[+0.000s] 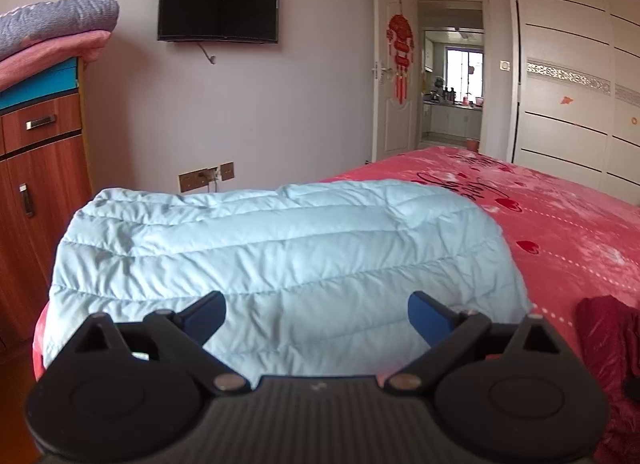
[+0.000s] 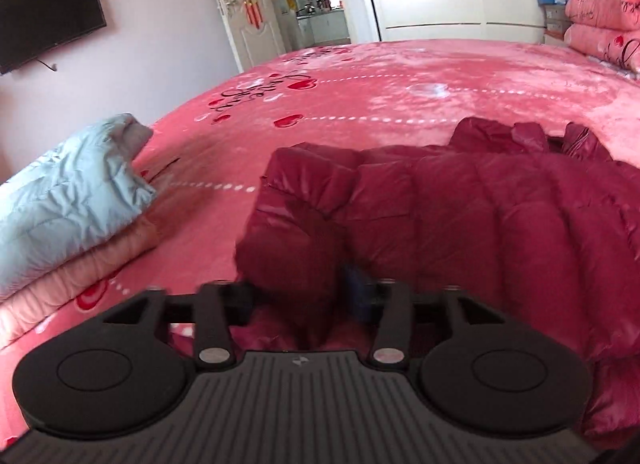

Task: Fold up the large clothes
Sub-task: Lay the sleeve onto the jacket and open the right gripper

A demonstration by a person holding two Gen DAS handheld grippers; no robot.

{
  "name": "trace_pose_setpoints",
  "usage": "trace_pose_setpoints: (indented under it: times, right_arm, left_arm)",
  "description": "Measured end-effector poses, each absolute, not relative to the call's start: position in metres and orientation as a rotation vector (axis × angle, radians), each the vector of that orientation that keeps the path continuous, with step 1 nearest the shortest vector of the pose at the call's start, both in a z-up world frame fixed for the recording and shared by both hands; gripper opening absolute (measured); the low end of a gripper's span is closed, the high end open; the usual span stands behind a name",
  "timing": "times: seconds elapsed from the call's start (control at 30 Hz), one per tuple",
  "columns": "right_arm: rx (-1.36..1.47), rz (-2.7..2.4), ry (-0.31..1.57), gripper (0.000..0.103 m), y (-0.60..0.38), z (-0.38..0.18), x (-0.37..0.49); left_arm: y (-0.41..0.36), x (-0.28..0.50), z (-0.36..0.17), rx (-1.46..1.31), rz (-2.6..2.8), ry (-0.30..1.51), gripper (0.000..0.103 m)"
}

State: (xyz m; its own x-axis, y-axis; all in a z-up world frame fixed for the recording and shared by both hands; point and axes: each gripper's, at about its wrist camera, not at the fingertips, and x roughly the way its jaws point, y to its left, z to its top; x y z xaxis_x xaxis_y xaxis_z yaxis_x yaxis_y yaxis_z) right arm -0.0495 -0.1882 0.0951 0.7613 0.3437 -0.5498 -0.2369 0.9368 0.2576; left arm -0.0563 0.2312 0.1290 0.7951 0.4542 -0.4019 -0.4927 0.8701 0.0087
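Jackets on the bed point(image 2: 400, 76): blue one point(image 1: 280, 256) lies folded; red one point(image 2: 460, 216) awaits, rumpled. Left gripper point(image 1: 316, 314) gapes empty; right gripper point(image 2: 310, 296) spread around red fabric.

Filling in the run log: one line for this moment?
left gripper: open over blue jacket | right gripper: open at red jacket

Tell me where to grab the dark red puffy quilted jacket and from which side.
Take the dark red puffy quilted jacket by its rolled, bulging left end, coming in low from the near bed edge. That end rises off the pink bedspread, so it looks easiest to pinch; the right gripper already faces it, fingers apart.
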Motion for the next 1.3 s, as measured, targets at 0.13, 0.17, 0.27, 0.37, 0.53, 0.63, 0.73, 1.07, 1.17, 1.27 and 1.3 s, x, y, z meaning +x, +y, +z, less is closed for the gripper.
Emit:
trace_pose_setpoints:
  times: [0.13, 0.17, 0.27, 0.37, 0.53, 0.63, 0.73, 1.07, 1.17, 1.27, 1.3]
  right_arm:
    - [0.154, 0.363, 0.638, 0.091, -0.179, 0.103, -0.065]
    - [0.158, 0.372, 0.634, 0.092, -0.18, 0.106, -0.071]
    - [0.197, 0.386, 0.618, 0.093, -0.192, 0.13, -0.092]
    - [0.205, 0.363, 0.589, 0.098, -0.208, 0.146, -0.116]
    - [0.214, 0.286, 0.562, 0.101, -0.245, 0.163, -0.155]
    - [0.216, 0.243, 0.567, 0.101, -0.267, 0.171, -0.178]
    - [0.223, 0.202, 0.574, 0.101, -0.291, 0.175, -0.2]
    - [0.318, 0.041, 0.559, 0.101, -0.359, 0.17, -0.263]
    - [0.335, 0.017, 0.567, 0.101, -0.365, 0.165, -0.277]
    - [0.346, 0.007, 0.558, 0.101, -0.363, 0.164, -0.284]
    - [0.354, 0.01, 0.549, 0.101, -0.362, 0.167, -0.285]
  left_arm:
    - [0.209, -0.057, 0.132, -0.08, 0.436, 0.398, 0.097]
    - [0.203, -0.058, 0.134, -0.074, 0.413, 0.392, 0.097]
    - [0.183, -0.064, 0.14, -0.071, 0.352, 0.383, 0.097]
    - [0.162, -0.073, 0.144, -0.058, 0.293, 0.387, 0.097]
    - [0.132, -0.092, 0.147, -0.032, 0.215, 0.416, 0.097]
    - [0.119, -0.108, 0.151, -0.02, 0.177, 0.43, 0.097]
    - [0.109, -0.126, 0.153, -0.016, 0.144, 0.448, 0.098]
    - [0.102, -0.183, 0.156, -0.157, 0.091, 0.515, 0.098]
    - [0.109, -0.203, 0.166, -0.253, 0.095, 0.511, 0.098]
    - [0.109, -0.228, 0.187, -0.258, 0.106, 0.458, 0.098]
    - [0.108, -0.236, 0.193, -0.254, 0.106, 0.439, 0.098]
